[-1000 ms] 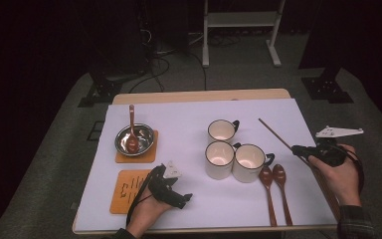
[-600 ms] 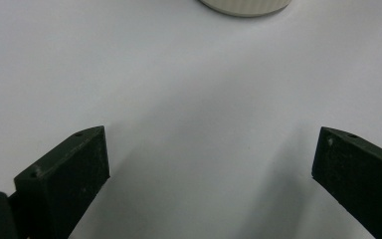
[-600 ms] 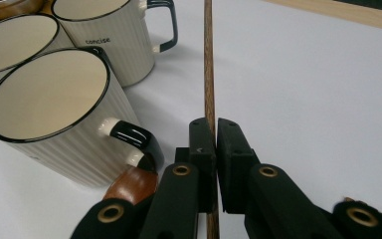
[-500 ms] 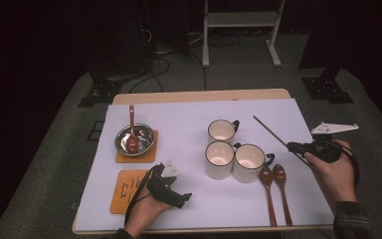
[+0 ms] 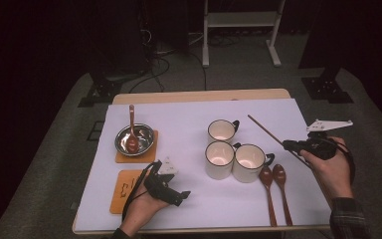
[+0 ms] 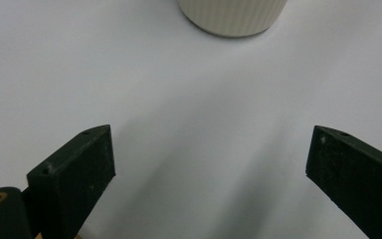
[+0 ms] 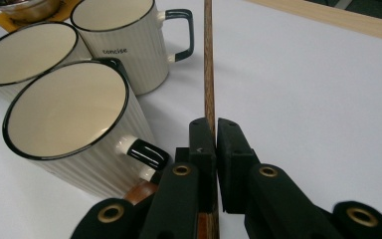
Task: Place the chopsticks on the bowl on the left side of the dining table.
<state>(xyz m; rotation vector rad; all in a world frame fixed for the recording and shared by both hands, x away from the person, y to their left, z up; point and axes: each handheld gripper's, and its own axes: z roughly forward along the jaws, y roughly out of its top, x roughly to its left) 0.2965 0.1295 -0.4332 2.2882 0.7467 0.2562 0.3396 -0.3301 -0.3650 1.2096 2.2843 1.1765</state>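
Note:
My right gripper (image 5: 286,145) (image 7: 214,125) is shut on a thin wooden stick (image 5: 264,130) (image 7: 208,59), which slants off toward the table's back, past the mugs. Three cream ribbed mugs with black rims stand in a cluster at the middle: a far mug (image 5: 223,131) (image 7: 117,40), a near left mug (image 5: 220,158) (image 7: 25,50) and a near right mug (image 5: 248,162) (image 7: 64,119). My left gripper (image 5: 181,195) (image 6: 211,164) rests low at the front left. It is open, with only bare white table between its fingers; a mug base (image 6: 233,17) lies ahead.
Two wooden spoons (image 5: 273,191) lie side by side in front of the mugs. A steel bowl (image 5: 140,138) holding a spoon (image 5: 131,122) sits on an orange coaster (image 5: 152,149) at the left. A second orange coaster (image 5: 122,191) lies by the left hand.
The right gripper and its stick have shifted slightly left and toward the table's back. The left gripper has stayed put.

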